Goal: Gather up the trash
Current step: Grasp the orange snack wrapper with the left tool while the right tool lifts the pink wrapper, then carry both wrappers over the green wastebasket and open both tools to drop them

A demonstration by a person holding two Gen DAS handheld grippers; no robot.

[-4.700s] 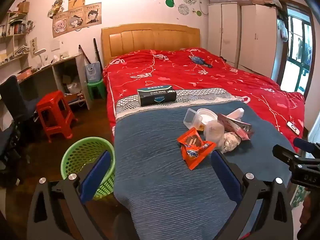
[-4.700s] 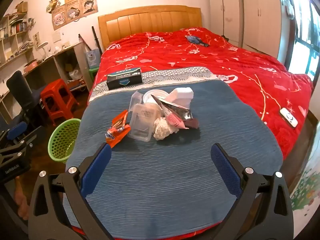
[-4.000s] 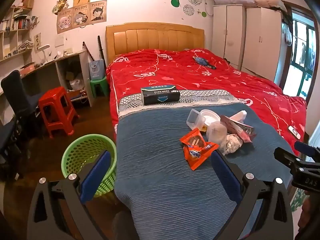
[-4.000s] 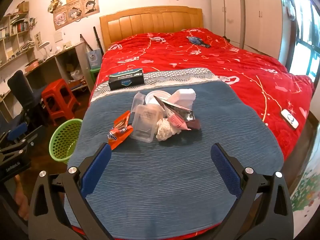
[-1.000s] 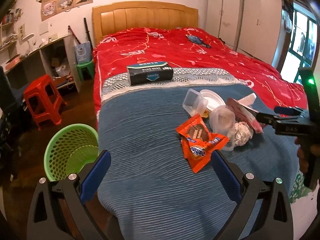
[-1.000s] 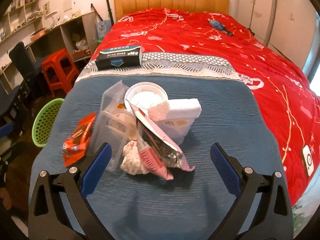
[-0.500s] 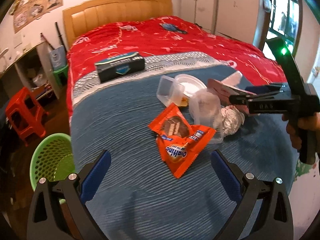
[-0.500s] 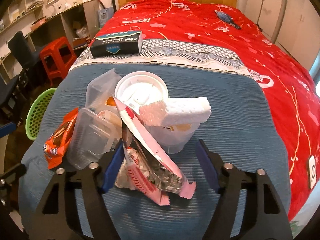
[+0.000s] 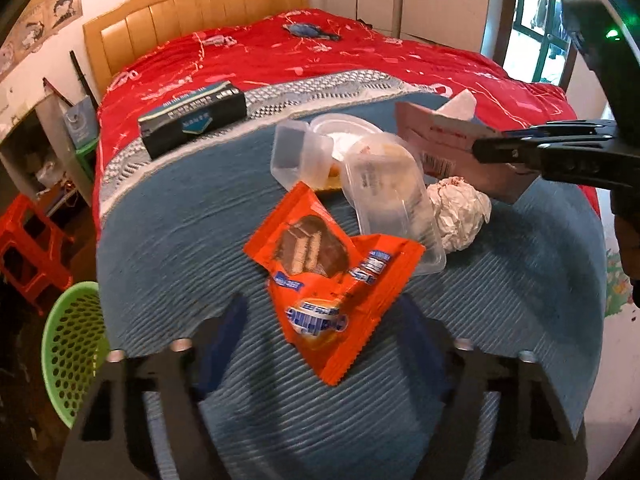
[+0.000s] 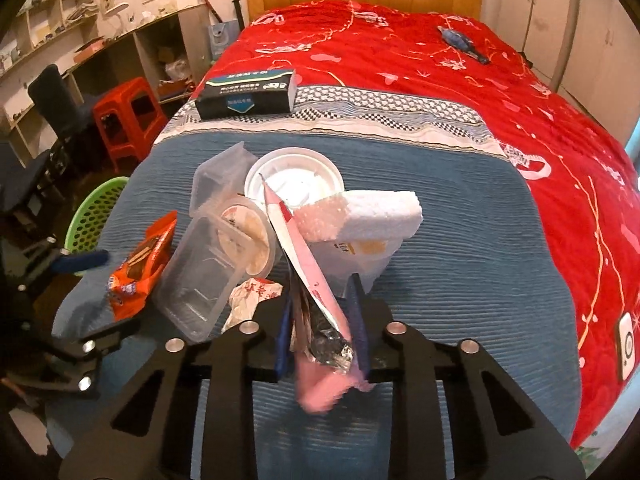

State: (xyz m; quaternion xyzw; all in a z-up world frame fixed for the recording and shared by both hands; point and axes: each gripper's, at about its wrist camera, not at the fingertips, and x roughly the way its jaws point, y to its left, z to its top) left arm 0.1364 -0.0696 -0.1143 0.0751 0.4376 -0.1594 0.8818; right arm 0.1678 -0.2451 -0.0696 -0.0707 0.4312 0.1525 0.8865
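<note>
A pile of trash lies on the blue blanket (image 9: pixel 200 208) at the foot of the bed. My right gripper (image 10: pixel 320 316) is shut on a pink wrapper (image 10: pixel 308 264); it shows in the left wrist view (image 9: pixel 452 144) too, held from the right. My left gripper (image 9: pixel 320 340) is partly closed around the near end of an orange snack wrapper (image 9: pixel 332 280), its blurred fingers either side. Clear plastic containers (image 9: pixel 384 188), a crumpled paper ball (image 9: pixel 460 212), a white foam block (image 10: pixel 372 212) and a round white lid (image 10: pixel 296 180) lie in the pile.
A green mesh basket (image 9: pixel 68 356) stands on the floor left of the bed. A dark box (image 9: pixel 192 120) lies on the red cover (image 9: pixel 320 52). A red stool (image 10: pixel 128 116), a dark chair (image 10: pixel 56 108) and a desk are at the left. A white remote (image 10: pixel 626 344) lies at the right.
Both grippers have moved in on the pile. The right gripper has shut on the pink wrapper. The left gripper's fingers have narrowed around the orange wrapper.
</note>
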